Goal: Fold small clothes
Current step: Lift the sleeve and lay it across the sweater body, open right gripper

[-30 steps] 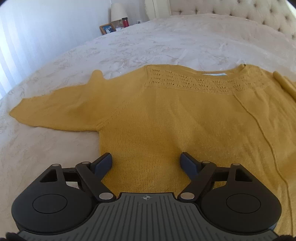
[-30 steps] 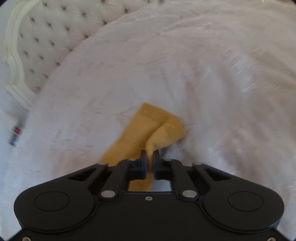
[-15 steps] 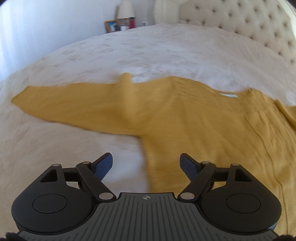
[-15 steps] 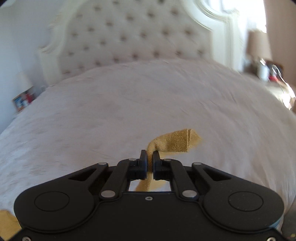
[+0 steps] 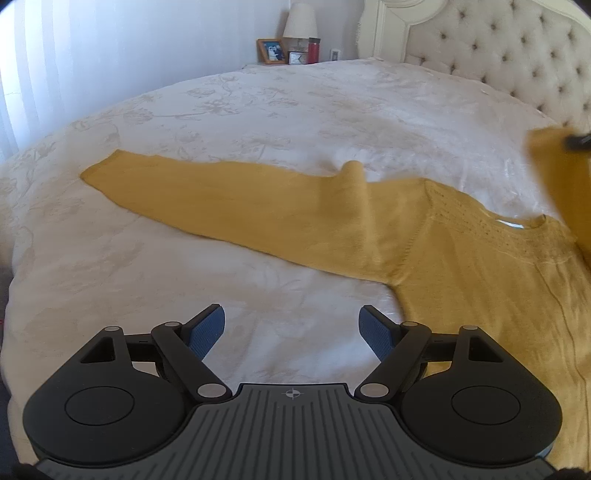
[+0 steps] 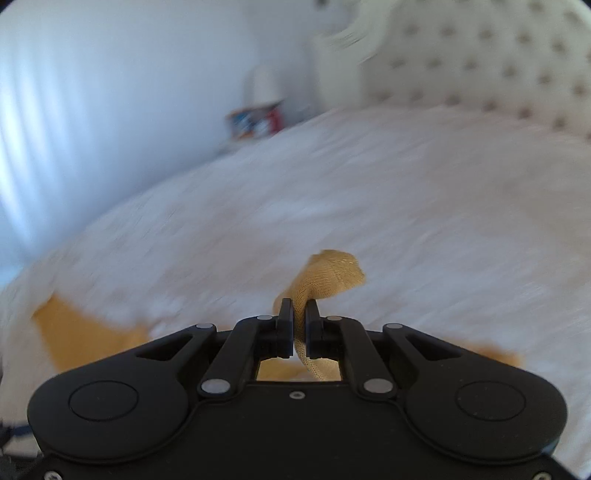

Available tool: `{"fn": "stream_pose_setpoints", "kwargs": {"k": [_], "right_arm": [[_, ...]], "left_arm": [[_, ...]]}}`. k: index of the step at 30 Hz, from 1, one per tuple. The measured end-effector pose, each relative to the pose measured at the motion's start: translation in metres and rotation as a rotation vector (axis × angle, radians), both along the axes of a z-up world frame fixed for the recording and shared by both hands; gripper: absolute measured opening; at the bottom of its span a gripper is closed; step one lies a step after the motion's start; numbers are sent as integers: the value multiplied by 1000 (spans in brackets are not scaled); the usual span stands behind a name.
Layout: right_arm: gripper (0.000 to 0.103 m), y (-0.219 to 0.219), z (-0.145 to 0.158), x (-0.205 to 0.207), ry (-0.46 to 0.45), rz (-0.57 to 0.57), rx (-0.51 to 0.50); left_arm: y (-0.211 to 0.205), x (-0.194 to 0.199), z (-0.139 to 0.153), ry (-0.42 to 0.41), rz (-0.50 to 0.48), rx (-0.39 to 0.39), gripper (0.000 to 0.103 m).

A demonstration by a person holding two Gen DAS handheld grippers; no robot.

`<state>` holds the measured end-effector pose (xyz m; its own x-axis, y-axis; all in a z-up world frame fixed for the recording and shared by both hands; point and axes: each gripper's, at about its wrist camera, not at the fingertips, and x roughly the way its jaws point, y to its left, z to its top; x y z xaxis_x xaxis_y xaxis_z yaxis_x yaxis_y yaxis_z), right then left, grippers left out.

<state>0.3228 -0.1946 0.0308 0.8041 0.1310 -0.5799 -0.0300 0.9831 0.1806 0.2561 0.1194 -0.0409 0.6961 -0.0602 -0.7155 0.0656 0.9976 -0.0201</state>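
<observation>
A mustard-yellow knitted sweater (image 5: 480, 280) lies flat on the white bed. Its left sleeve (image 5: 221, 199) stretches out to the left. My left gripper (image 5: 291, 328) is open and empty, over bare bedspread just left of the sweater's side edge. My right gripper (image 6: 300, 314) is shut on the cuff of the right sleeve (image 6: 328, 275) and holds it lifted above the bed. That lifted sleeve (image 5: 557, 173) shows blurred at the right edge of the left wrist view. The right wrist view is motion-blurred.
The white patterned bedspread (image 5: 258, 110) covers the bed. A tufted cream headboard (image 5: 517, 62) stands at the back right. A nightstand with a lamp (image 5: 300, 20), photo frame and red jar is at the far back. The bed's left edge (image 5: 11, 280) drops off.
My left gripper has swung left, off the sweater's body to the bedspread beside it. My right gripper has lifted the sleeve cuff and turned left, toward the sweater's body.
</observation>
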Motion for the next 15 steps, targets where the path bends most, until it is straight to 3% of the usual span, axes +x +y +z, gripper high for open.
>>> {"fn": "stream_pose_setpoints", "kwargs": {"k": [4, 7, 9, 11, 13, 15], "right_arm": [[12, 65, -44, 8, 58, 113, -45], [22, 95, -67, -1, 80, 190, -116], [23, 107, -74, -12, 77, 223, -121], [25, 110, -73, -23, 63, 249, -85], [36, 99, -70, -34, 40, 250, -66], [38, 86, -67, -42, 18, 218, -66]], "left_arm": [[8, 1, -3, 20, 16, -28, 79], [12, 0, -2, 17, 18, -39, 79], [12, -1, -1, 15, 18, -43, 79], [12, -2, -1, 13, 16, -49, 79], [12, -3, -1, 12, 14, -55, 79], [10, -3, -2, 13, 12, -57, 79]]}}
